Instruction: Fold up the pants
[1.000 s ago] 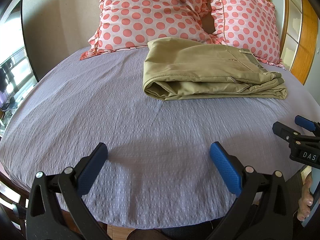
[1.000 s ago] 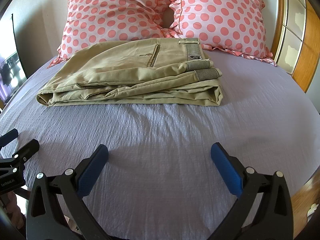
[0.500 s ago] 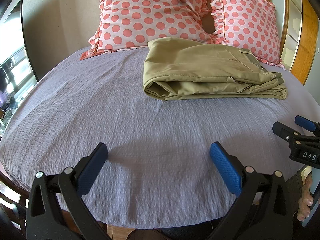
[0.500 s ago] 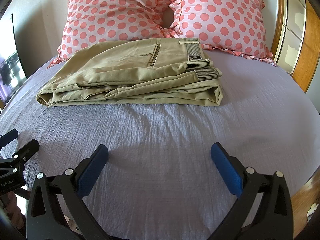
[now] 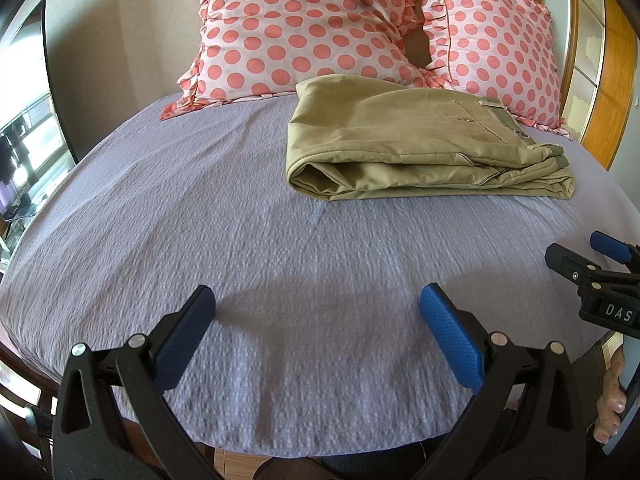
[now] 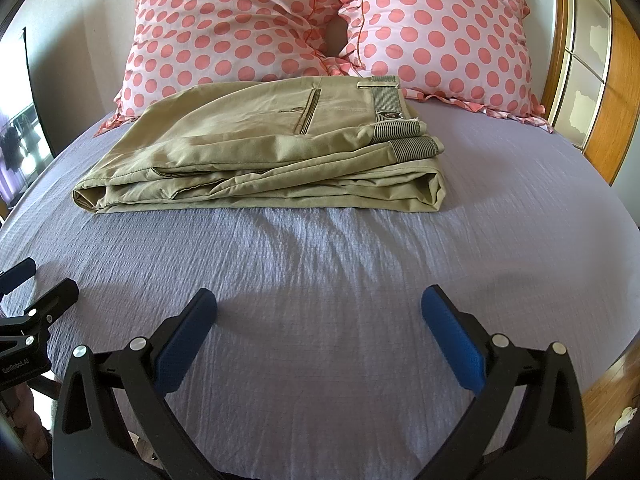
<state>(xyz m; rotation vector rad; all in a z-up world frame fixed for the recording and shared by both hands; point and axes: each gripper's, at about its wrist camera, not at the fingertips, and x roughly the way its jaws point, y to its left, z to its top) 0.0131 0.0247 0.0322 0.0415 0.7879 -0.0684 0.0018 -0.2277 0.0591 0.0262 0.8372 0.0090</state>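
Khaki pants (image 5: 416,148) lie folded into a flat stack on the lilac bedspread (image 5: 200,220), near the pillows; they also show in the right wrist view (image 6: 272,152) with the striped waistband at the right. My left gripper (image 5: 316,312) is open and empty, hovering over the bed's near edge, well short of the pants. My right gripper (image 6: 318,312) is open and empty too, over the near edge, apart from the pants. Each gripper shows at the edge of the other's view: the right one (image 5: 592,268), the left one (image 6: 28,300).
Two pink polka-dot pillows (image 6: 248,28) (image 6: 444,36) lean against the headboard behind the pants. A wooden frame with panels (image 6: 588,64) stands at the right. A dark screen edge (image 5: 48,72) is at the left. Bare bedspread lies between grippers and pants.
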